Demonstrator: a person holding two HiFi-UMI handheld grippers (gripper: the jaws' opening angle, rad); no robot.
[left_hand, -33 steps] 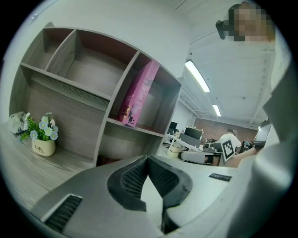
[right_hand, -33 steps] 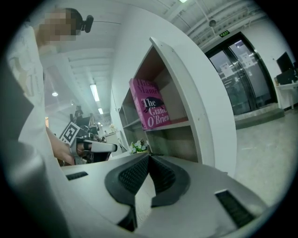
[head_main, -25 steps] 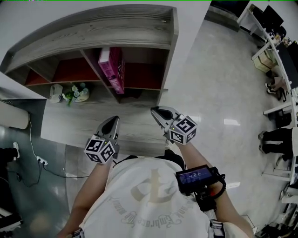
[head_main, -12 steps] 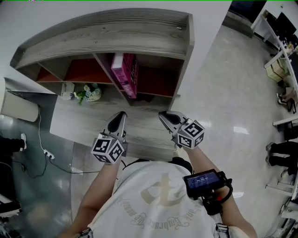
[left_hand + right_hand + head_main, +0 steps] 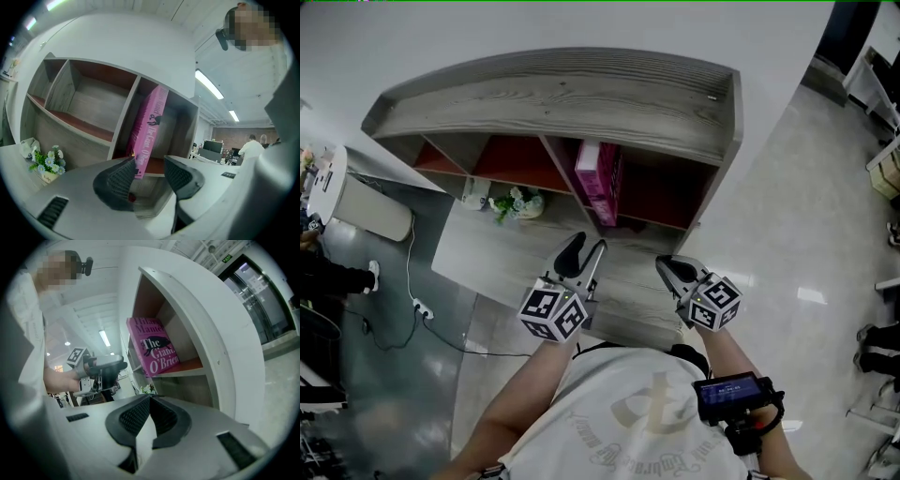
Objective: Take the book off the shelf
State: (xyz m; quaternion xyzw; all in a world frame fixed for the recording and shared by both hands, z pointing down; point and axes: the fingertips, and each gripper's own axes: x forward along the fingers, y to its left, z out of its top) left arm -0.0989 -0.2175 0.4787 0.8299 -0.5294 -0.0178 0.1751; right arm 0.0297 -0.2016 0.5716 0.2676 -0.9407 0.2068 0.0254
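A pink book (image 5: 600, 181) leans against the divider in the right compartment of the grey wooden shelf (image 5: 562, 94). In the left gripper view the book (image 5: 150, 131) stands a way beyond my left gripper (image 5: 150, 162). Its jaws have just been opening and stand apart with nothing between them. In the head view the left gripper (image 5: 585, 249) hovers over the shelf's lower board, short of the book. My right gripper (image 5: 665, 265) is shut and empty, to the right of the left one. The right gripper view shows its closed jaws (image 5: 150, 401), the book's cover (image 5: 157, 350) and the left gripper (image 5: 105, 366).
A small pot of flowers (image 5: 517, 202) and a white object (image 5: 472, 192) sit on the lower board at the left. A cable with a power strip (image 5: 417, 305) lies on the floor at the left. People and desks (image 5: 251, 147) stand far behind.
The left gripper has risen and its jaws have opened from shut. The head view has shifted, so the shelf sits further right and lower. The right gripper stays shut.
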